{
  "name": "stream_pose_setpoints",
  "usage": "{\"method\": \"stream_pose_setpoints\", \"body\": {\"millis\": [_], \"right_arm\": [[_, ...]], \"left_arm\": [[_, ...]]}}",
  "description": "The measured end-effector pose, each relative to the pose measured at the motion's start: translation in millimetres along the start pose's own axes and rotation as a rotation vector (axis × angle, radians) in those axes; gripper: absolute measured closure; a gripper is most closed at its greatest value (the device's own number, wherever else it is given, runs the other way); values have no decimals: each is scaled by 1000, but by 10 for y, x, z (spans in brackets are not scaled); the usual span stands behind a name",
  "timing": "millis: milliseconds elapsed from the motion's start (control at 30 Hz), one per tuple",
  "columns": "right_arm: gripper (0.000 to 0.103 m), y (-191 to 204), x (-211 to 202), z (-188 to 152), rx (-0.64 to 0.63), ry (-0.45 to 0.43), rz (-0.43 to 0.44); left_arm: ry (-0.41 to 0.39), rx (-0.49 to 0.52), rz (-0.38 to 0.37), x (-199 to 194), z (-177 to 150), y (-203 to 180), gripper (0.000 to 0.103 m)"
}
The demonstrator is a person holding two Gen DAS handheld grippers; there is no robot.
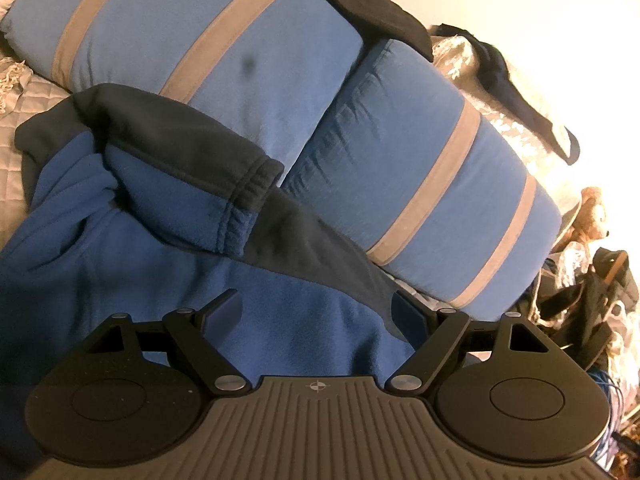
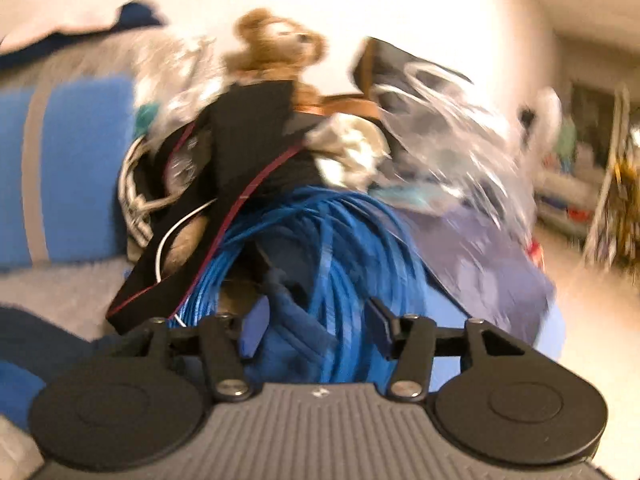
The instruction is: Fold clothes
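- The left gripper (image 1: 318, 312) fills the bottom of the left wrist view; its jaws stand spread wide, one finger at lower centre-left and the other at lower centre-right.
- Nothing is pinched between those fingers. They hang over the blue fleece garment (image 1: 132, 264), and whether the tips touch the cloth cannot be told.
- The blue fleece garment lies crumpled across the lower left and centre of that frame, with dark navy panels and a ribbed cuff (image 1: 240, 216) near the middle.
- Behind the garment, two blue pillows with grey stripes lie side by side: one (image 1: 180, 28) in the upper left, the other (image 1: 432, 184) at centre-right.
- A dark cloth (image 1: 372, 4) is draped over the pillows at the top of the frame.
- A pale quilted bedcover (image 1: 12, 136) shows at the left edge.
- The right gripper (image 2: 318, 328) sits at the bottom of the right wrist view, which is smeared by motion blur; its jaws stand apart.
- A fold of blue fleece (image 2: 288, 344) lies between the right fingers at lower centre. The pads do not appear to press on it.
- Just beyond those fingers is a coil of blue cable (image 2: 340, 240), in the centre of the frame.
- Above the cable lies a black strap with a red edge (image 2: 240, 152), and a brown teddy bear (image 2: 276, 40) sits at upper centre.
- Crinkled clear plastic (image 2: 452, 128) is heaped at upper right.
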State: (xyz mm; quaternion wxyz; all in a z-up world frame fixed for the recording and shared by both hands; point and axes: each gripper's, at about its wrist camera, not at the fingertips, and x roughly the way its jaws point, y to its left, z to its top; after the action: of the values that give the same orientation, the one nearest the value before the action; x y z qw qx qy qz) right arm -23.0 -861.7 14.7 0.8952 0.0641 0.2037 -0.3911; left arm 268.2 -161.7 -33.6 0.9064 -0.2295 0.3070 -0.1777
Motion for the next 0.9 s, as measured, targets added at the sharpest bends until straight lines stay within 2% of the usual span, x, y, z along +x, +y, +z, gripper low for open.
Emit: {"method": "stream_pose_setpoints", "body": {"millis": [100, 267, 400, 500, 600, 700, 900], "right_arm": [[58, -153, 24, -111, 47, 59, 34], [64, -42, 118, -262, -23, 91, 64], [64, 137, 221, -321, -114, 86, 32], [54, 283, 313, -369, -194, 74, -29], [54, 418, 355, -418, -271, 45, -71], [52, 512, 353, -445, -296, 21, -54], [44, 583, 285, -418, -279, -27, 68]], "left_arm": [[1, 1, 2, 2, 2, -1, 21], [5, 6, 11, 12, 1, 0, 21], [4, 7, 15, 11, -3, 4, 21], [7, 8, 15, 17, -5, 5, 21], [7, 14, 14, 21, -9, -2, 21], [11, 17, 13, 23, -14, -4, 21], [14, 19, 13, 29, -16, -12, 21]]}}
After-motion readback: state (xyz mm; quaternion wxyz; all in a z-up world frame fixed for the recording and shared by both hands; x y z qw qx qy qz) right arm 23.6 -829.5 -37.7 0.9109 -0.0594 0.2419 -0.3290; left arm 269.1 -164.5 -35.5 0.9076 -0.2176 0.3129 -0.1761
